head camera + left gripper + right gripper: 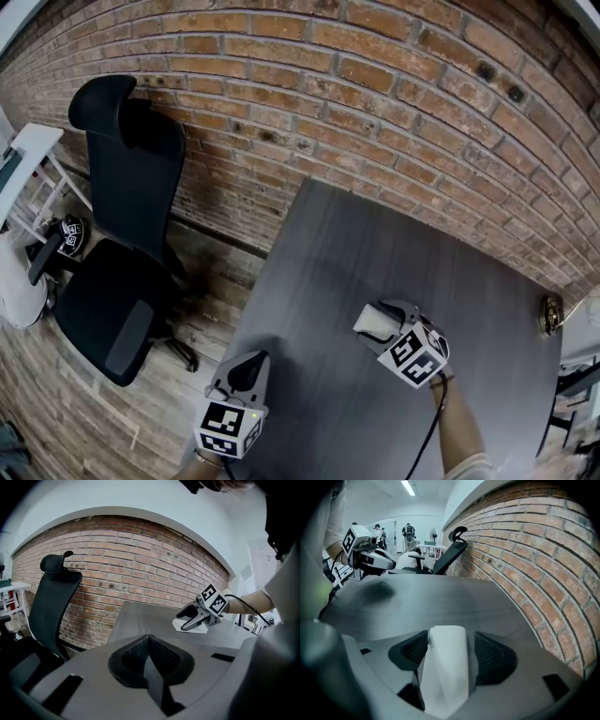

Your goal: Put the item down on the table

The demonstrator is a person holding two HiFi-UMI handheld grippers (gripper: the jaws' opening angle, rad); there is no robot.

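Observation:
A white folded item (374, 322) lies on the dark grey table (347, 244), near its middle. My right gripper (386, 324) is straddling it, low over the tabletop. In the right gripper view the white item (447, 660) stands between the two black pads; a narrow dark gap shows at the right pad (494, 658), so the jaws are open around it. From the left gripper view the item (189, 627) rests flat under the right gripper (187, 619). My left gripper (247, 366) hangs at the table's near left edge, shut and empty, its pads (140, 656) meeting.
A brick wall (394, 84) runs behind the table. A black office chair (122, 234) stands on the wooden floor to the left. A small brass-coloured object (551, 314) sits at the table's right edge. People stand far off in the room (408, 531).

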